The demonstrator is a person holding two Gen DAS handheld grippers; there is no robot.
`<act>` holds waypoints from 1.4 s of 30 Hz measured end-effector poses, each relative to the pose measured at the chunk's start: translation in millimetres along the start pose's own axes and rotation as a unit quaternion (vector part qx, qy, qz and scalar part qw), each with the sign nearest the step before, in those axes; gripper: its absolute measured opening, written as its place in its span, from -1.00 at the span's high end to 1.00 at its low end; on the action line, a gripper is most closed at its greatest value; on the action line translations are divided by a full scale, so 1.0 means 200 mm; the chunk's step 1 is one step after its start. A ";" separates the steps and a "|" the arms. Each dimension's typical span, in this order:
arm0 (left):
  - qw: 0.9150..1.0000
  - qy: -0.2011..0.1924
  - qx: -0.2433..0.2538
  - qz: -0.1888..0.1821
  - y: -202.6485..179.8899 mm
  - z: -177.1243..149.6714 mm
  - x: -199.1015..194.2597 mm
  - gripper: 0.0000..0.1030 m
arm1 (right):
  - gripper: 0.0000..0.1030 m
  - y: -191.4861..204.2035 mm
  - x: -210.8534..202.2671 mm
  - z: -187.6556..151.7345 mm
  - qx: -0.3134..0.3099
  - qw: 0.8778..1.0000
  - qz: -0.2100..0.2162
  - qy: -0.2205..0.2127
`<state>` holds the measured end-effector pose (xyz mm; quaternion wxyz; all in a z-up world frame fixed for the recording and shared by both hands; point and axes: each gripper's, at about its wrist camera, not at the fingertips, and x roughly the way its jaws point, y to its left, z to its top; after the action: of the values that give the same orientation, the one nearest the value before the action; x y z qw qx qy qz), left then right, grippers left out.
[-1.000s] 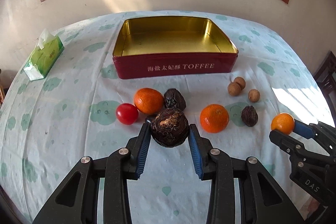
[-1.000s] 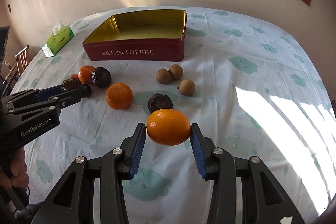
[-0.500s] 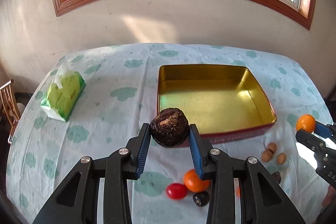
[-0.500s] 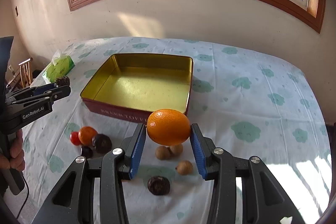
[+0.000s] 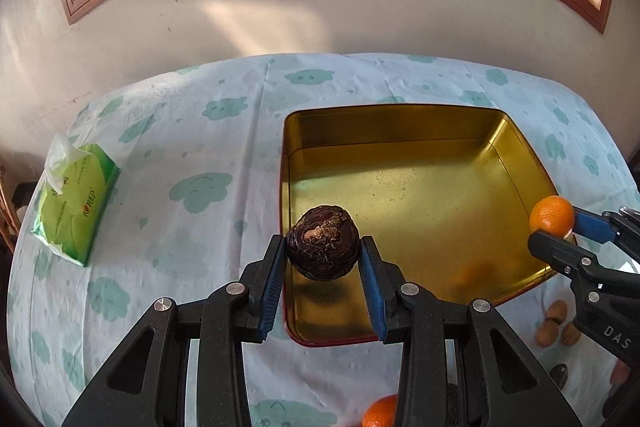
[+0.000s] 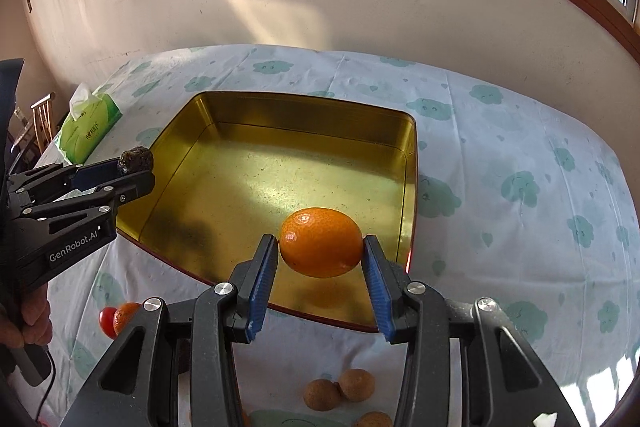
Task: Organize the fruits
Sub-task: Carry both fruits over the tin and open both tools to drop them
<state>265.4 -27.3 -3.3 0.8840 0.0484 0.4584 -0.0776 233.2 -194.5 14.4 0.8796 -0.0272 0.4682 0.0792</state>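
My left gripper (image 5: 322, 251) is shut on a dark brown wrinkled fruit (image 5: 322, 246), held above the near left corner of the gold tin (image 5: 400, 115). The blue pads of my right gripper (image 6: 320, 246) press on an orange mandarin (image 6: 321, 241), which hangs over the near right part of the same tin (image 6: 304, 107). Each gripper shows in the other view: the right one (image 5: 554, 227) at the tin's right edge with its mandarin (image 5: 551, 215), the left one (image 6: 134, 167) at the tin's left edge with the dark fruit (image 6: 137, 158).
A green tissue pack (image 5: 74, 207) lies left of the tin on the cloud-print cloth (image 5: 192, 155). Loose fruit stays near the front: a mandarin (image 5: 380, 411), small brown round fruits (image 6: 340, 389), a red tomato (image 6: 106, 321). A hand (image 6: 30, 319) grips the left handle.
Both grippers have travelled forward from the loose fruit to positions over the tin, each still carrying its fruit. The tin now fills the middle of both views.
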 end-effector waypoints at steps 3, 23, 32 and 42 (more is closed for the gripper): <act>1.000 -0.008 0.026 0.004 -0.05 0.00 0.01 0.27 | 0.21 0.00 0.05 -0.01 -0.002 1.000 -0.002 0.009; 0.999 0.033 0.017 0.013 -0.09 -0.08 0.11 0.27 | 0.21 -0.03 0.10 -0.08 0.021 0.999 -0.007 0.028; 0.999 0.029 0.015 0.016 -0.10 -0.10 0.09 0.25 | 0.11 -0.03 0.08 -0.08 0.024 0.999 0.000 0.023; 1.000 0.001 0.022 0.003 -0.13 -0.12 -0.07 -0.04 | -0.09 0.02 -0.10 -0.07 0.003 1.000 -0.008 -0.019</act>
<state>233.1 -48.4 -6.4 0.8823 0.0694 0.4577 -0.0853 210.6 -194.3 22.9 0.8889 -0.0272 0.4516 0.0714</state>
